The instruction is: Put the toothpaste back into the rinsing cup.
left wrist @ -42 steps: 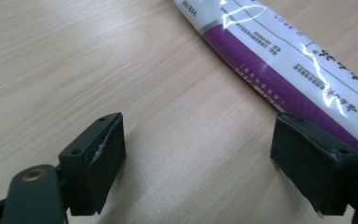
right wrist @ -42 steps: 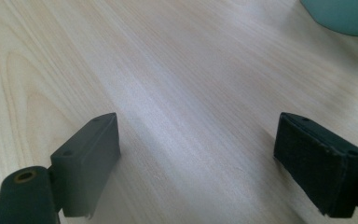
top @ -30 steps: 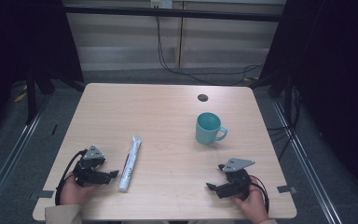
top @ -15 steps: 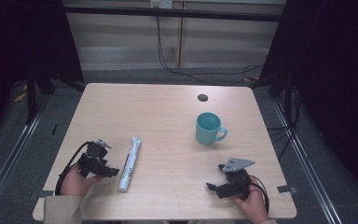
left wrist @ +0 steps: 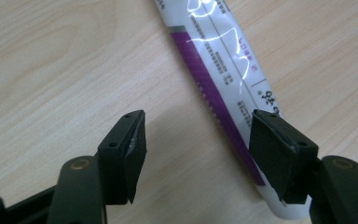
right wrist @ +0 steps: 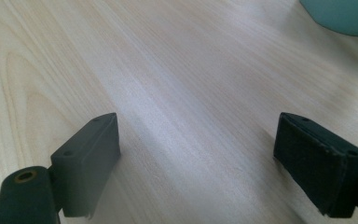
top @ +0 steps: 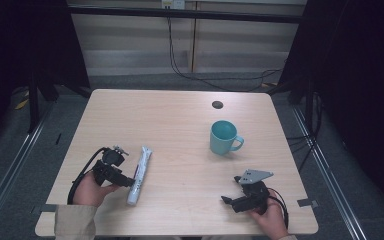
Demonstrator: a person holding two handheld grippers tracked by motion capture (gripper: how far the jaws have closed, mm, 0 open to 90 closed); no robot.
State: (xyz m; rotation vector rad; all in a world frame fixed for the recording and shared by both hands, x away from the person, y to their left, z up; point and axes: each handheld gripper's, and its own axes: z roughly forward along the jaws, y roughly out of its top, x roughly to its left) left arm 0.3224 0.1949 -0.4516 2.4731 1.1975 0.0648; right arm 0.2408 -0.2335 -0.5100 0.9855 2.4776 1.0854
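Note:
A white tube with a purple stripe (top: 138, 173) lies flat on the wooden table (top: 180, 130), front left. My left gripper (top: 126, 181) is at the tube's near end, open. In the left gripper view the tube (left wrist: 223, 70) runs up from beside the right jaw, which partly covers it, and bare wood shows between the jaws; gripper (left wrist: 198, 151). A teal mug (top: 223, 138) stands upright to the right of centre. My right gripper (top: 228, 199) rests open near the front right edge, and its own view has its midpoint (right wrist: 214, 154) over bare wood, with the mug's base (right wrist: 340, 16) at top right.
A small dark round hole (top: 217, 104) sits in the table near the back edge. Cables trail from both grippers toward the front edge. Dark frame posts and floor rails flank the table on both sides.
My left gripper has tilted and moved right, up to the tube's near end. The right gripper, mug and tube have stayed in place.

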